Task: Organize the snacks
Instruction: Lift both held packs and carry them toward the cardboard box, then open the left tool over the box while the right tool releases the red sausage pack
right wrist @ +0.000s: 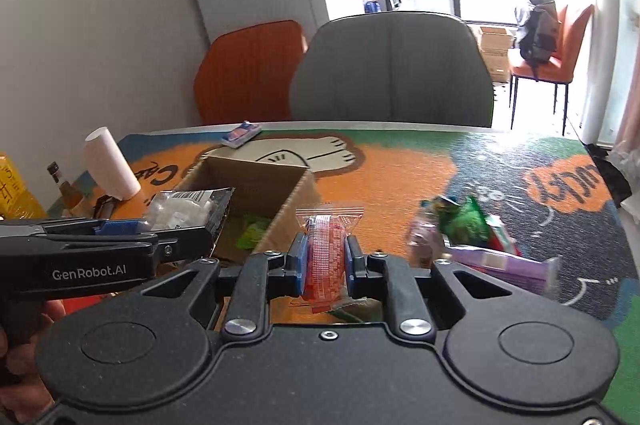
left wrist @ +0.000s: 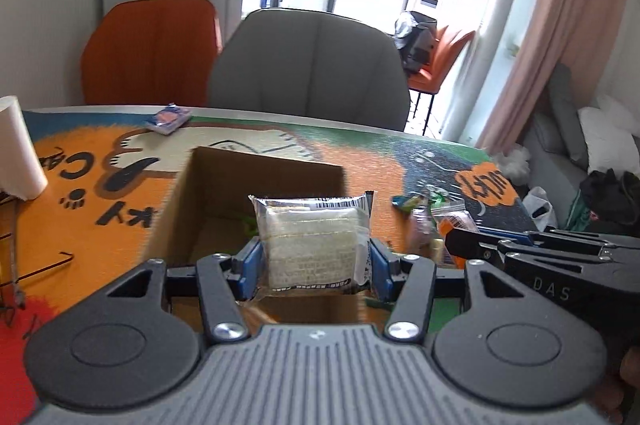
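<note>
Left claw (left wrist: 314, 259) pinches a clear pack of pale wafers (left wrist: 312, 245) upright over the open cardboard box (left wrist: 180, 193). Right claw (right wrist: 325, 261) squeezes a red snack packet (right wrist: 325, 249) beside the box, which holds something green (right wrist: 252, 231).

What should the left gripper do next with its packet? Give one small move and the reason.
Probably open the left gripper and drop the white wafer packet into the cardboard box. The packet is clamped between the blue pads and appears to hang over the open box, where a green snack already lies.
</note>
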Demonstrator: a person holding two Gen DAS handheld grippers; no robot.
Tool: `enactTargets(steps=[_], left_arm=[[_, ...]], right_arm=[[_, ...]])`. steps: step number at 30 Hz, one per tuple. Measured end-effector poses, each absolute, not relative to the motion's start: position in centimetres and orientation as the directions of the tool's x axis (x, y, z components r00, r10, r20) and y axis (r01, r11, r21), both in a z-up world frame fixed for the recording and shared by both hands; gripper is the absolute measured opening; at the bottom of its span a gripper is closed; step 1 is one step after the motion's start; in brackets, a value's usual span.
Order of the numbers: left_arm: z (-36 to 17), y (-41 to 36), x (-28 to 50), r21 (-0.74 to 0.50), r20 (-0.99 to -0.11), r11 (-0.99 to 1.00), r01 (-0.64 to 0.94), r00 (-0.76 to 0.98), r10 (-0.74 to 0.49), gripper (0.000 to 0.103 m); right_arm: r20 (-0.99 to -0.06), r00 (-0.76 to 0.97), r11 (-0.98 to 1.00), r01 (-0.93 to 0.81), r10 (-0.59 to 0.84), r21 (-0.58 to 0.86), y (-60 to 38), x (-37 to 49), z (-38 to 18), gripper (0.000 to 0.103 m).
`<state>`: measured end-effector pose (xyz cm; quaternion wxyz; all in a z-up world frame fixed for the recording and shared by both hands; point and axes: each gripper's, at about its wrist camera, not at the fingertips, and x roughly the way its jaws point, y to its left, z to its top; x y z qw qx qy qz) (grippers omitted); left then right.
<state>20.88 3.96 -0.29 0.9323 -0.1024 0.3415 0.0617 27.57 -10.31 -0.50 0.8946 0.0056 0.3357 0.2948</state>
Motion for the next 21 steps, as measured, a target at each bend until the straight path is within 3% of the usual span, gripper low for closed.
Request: enactTargets(steps=[10,17,21], left_arm=[[-0.8,7.6,19.3,-0.165,-0.665,0.954,-0.25,0.743,0.079,0.054],[-0.2,9.0,18.1,-0.17,-0.653,0.945,-0.279,0.75,0.104,0.062],[0.0,9.5,17.6,-0.162,-0.647,0.94,-0.301,0.751,0.129,0.07]], right_arm=[[-0.593,0.569,0.79,-0.577,0.57,0.206,-6.2,27.2,-0.1,0.017],[-0.591,0.536,0.761,-0.609,0.603,0.225,-3.9,27.1,-0.2,0.018],[-0.592,0.528,0.758,-0.608,0.609,0.238,-3.5,27.2,-0.3,0.028]])
